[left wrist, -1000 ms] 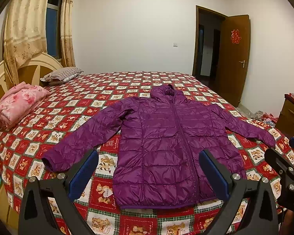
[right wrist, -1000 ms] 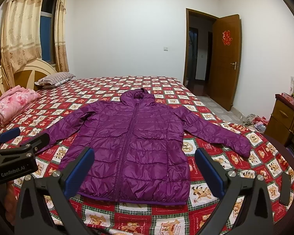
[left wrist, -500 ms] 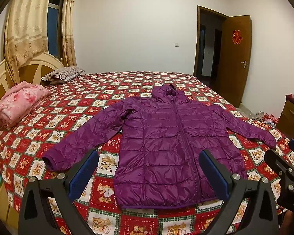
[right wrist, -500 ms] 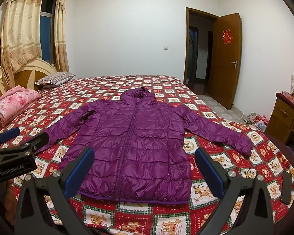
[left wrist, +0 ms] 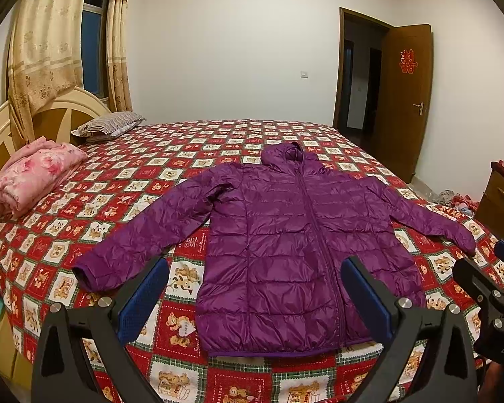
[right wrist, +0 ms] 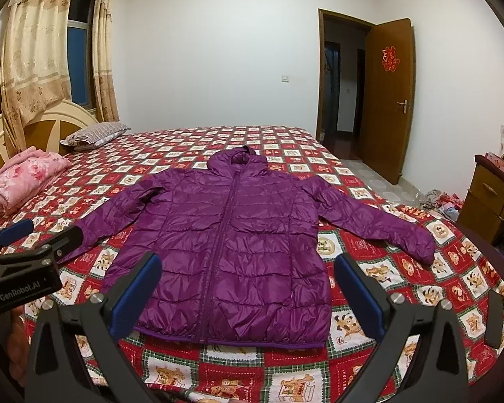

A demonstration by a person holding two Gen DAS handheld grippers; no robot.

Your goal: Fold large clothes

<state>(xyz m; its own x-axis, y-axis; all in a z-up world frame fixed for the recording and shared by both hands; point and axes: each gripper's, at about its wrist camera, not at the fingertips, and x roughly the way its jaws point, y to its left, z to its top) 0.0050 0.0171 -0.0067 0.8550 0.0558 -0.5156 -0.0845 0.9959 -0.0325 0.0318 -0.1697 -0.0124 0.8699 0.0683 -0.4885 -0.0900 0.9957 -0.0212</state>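
Observation:
A purple hooded puffer jacket point(left wrist: 285, 245) lies flat and zipped on the red patterned bed point(left wrist: 144, 181), sleeves spread to both sides, hood toward the far edge. It also shows in the right wrist view point(right wrist: 232, 245). My left gripper point(left wrist: 253, 295) is open and empty, held above the jacket's hem, apart from it. My right gripper point(right wrist: 248, 292) is open and empty, also held above the hem. Each gripper shows at the edge of the other's view, the right gripper point(left wrist: 487, 285) on the right and the left gripper point(right wrist: 27, 255) on the left.
A folded pink blanket point(left wrist: 33, 174) and a striped pillow point(left wrist: 107, 124) lie at the bed's left by the wooden headboard point(left wrist: 60, 117). A wooden dresser point(right wrist: 490, 198) stands at the right. An open brown door point(right wrist: 389, 100) is at the back right. Clutter lies on the floor point(right wrist: 436, 198).
Both grippers have barely shifted; the views sit slightly differently on the jacket. Both stay open, and the jacket has not moved.

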